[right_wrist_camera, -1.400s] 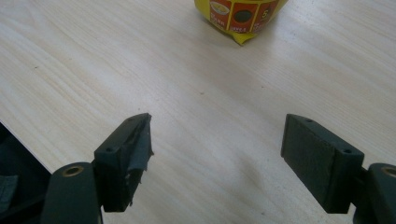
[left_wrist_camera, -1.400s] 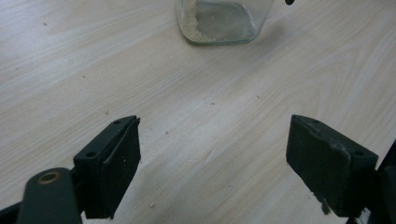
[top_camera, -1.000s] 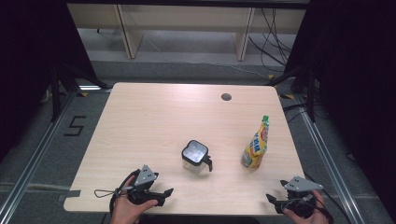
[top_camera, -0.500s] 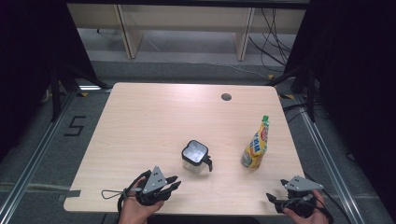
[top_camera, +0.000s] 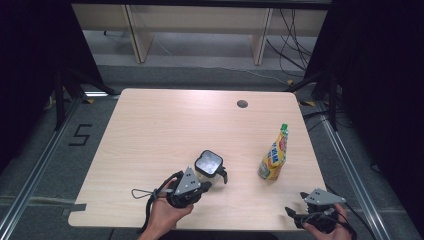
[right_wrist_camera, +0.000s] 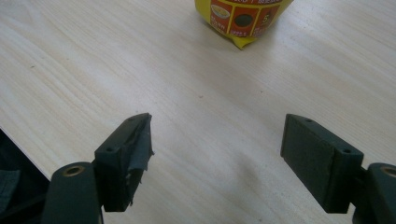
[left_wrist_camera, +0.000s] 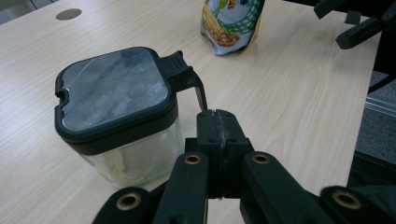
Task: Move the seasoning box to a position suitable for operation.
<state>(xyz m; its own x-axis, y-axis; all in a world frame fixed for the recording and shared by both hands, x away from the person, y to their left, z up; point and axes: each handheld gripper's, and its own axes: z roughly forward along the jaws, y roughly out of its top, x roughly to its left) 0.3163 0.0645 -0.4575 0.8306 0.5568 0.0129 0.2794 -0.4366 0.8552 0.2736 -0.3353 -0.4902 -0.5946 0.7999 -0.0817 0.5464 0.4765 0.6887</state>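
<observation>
- While the left gripper (top_camera: pixel 206 185) sat at the near side of the jar (top_camera: pixel 208 164), its jaws were pressed fully together with nothing between them; in the left gripper view the tips (left_wrist_camera: pixel 218 125) stood just below the jar's black handle (left_wrist_camera: pixel 187 77), close to it but not on it as far as I could tell.
- The jar (left_wrist_camera: pixel 116 121) stood upright near the middle of the table (top_camera: pixel 165 125), toward the front edge, its dark lid (left_wrist_camera: pixel 114 88) on and something pale inside.
- Off to the right, the bottle (top_camera: pixel 274 156) stood upright, well apart from the jar.
- The right gripper (top_camera: pixel 300 216) rested at the front right corner, its jaws wide apart and empty; in its own view the bottle's base (right_wrist_camera: pixel 240 18) lay ahead, some way off.
- By my reckoning, the step in hand was the approach to the jar, with no grasp made yet.
- The next move would likely call for the left jaws to part and come in around the handle or the body before closing.
- If the lid was to come off, the other gripper would probably be needed to steady the jar.
</observation>
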